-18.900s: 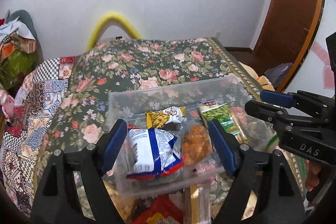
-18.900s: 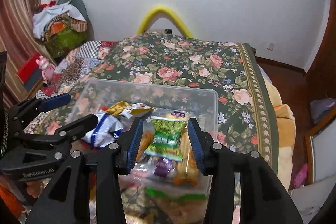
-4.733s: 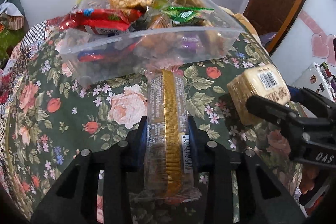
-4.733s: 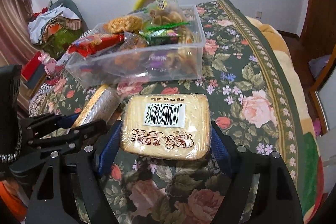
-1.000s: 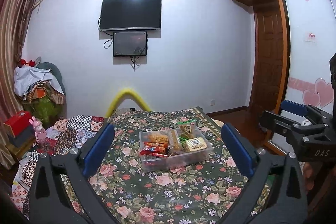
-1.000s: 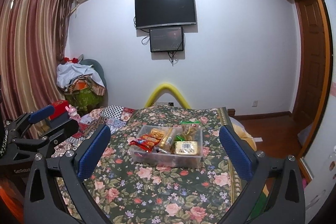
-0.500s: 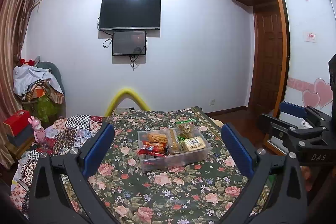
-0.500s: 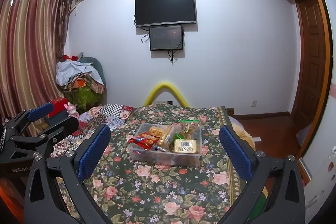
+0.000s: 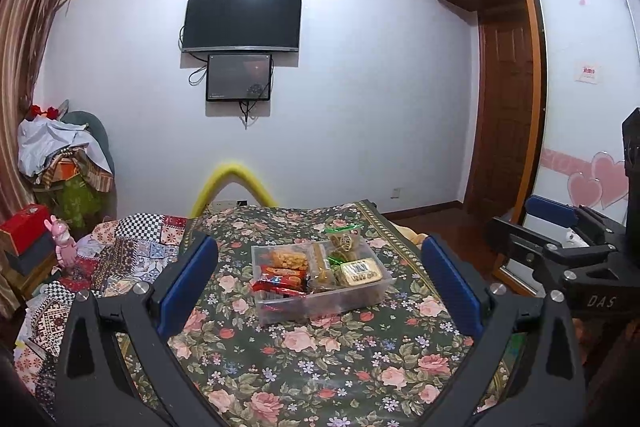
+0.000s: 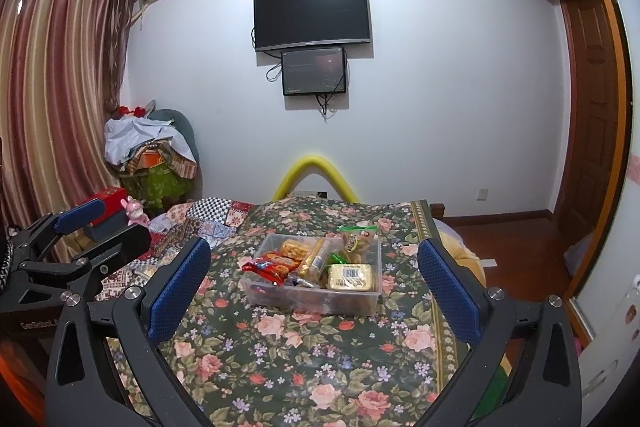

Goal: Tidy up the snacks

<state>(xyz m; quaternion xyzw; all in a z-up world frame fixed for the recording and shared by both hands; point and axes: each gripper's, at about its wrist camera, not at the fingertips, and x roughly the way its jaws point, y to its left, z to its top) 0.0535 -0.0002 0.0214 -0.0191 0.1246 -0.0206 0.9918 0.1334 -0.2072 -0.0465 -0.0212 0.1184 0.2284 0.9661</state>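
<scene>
1. Left wrist view: my left tongs [image 9: 320, 287] stand wide apart, blue pads empty, raised well back from the clear rectangular plastic box [image 9: 320, 301].
2. That box sits on the bed's dark green floral cover [image 9: 304, 359], filled with snacks: a red wrapped packet [image 9: 280, 277] at its left, a pale biscuit pack with a barcode label [image 9: 360, 271] at its right, an orange bag of puffed bits [image 9: 288, 259] behind.
3. Right wrist view: my right tongs [image 10: 316, 285] are likewise spread, gripping nothing, with the box [image 10: 312, 297] between the pads and far off.
4. A long gold-wrapped stick pack [image 10: 314, 258] lies along the box's middle, and a green-topped clear bag [image 10: 357, 237] rises above its back rim.
</scene>
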